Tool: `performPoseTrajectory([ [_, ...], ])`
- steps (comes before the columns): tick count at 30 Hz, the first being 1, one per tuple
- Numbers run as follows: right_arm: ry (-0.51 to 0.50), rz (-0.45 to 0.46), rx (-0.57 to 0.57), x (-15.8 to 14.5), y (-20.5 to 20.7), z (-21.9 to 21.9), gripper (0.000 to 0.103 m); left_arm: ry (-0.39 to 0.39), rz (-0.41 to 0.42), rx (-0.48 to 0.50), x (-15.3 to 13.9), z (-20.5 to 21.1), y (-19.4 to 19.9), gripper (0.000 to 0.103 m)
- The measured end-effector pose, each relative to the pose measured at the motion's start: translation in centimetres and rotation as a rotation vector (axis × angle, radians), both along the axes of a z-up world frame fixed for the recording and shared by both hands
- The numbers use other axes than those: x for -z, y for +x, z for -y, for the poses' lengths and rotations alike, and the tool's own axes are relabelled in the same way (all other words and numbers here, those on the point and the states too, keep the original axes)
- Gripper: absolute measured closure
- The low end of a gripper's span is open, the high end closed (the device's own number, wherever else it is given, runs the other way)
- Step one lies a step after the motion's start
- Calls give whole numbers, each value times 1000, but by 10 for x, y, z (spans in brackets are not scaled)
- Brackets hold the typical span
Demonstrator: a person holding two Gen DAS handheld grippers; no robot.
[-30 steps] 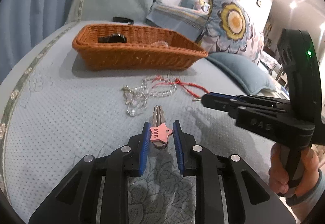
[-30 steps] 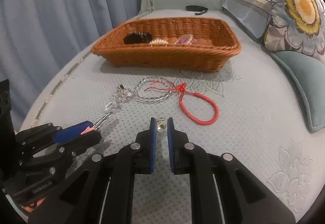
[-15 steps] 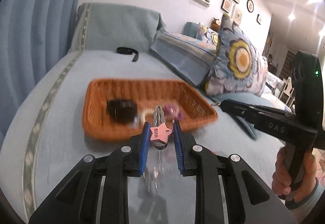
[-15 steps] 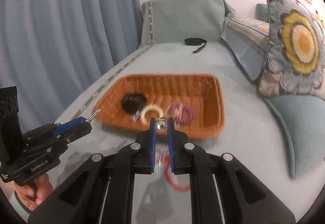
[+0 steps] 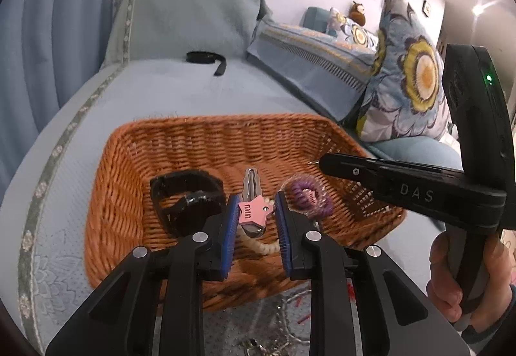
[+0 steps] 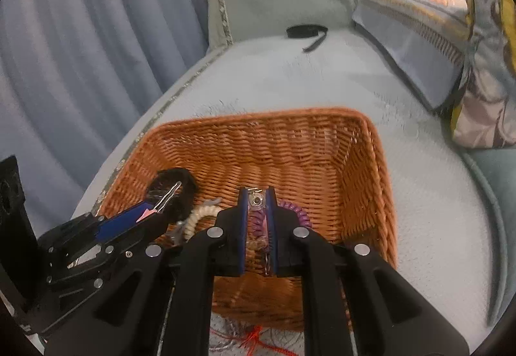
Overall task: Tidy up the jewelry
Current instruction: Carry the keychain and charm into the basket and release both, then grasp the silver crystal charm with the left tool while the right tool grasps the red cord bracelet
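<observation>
Left fingers (image 5: 229,227) pinching star hair clip (image 5: 253,211), above wicker basket (image 5: 122,162)

Left gripper (image 5: 254,214) and right gripper (image 6: 257,204) side by side, jaws apparently clamped, both angled downward.

Bright indoor ceiling light; fisheye-bent edges, dark corners, right view motion-blurred.

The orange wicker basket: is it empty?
No, the orange wicker basket already holds a black watch, a purple coil hair tie and a cream bead bracelet.
</observation>
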State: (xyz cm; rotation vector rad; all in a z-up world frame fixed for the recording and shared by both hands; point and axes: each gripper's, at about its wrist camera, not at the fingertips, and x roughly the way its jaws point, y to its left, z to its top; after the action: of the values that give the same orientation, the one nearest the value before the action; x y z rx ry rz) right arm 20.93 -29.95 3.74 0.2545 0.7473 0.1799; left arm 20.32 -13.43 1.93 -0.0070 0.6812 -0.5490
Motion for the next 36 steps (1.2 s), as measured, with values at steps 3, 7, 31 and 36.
performPoseTrajectory([
  [3,-5,-3,6,5,2,0,94,1,-10,3,5,0,3,82],
  [7,8,-12,-14,4,2,0,91,-16,-30,17,7,-1,3,73],
  [31,-98,153,-9,1,-157,-3,57,-171,22,-55,-13,-99,-123,58],
  [36,-106,108,16,29,-163,5,57,-148,-20,-70,13,-100,-136,57],
])
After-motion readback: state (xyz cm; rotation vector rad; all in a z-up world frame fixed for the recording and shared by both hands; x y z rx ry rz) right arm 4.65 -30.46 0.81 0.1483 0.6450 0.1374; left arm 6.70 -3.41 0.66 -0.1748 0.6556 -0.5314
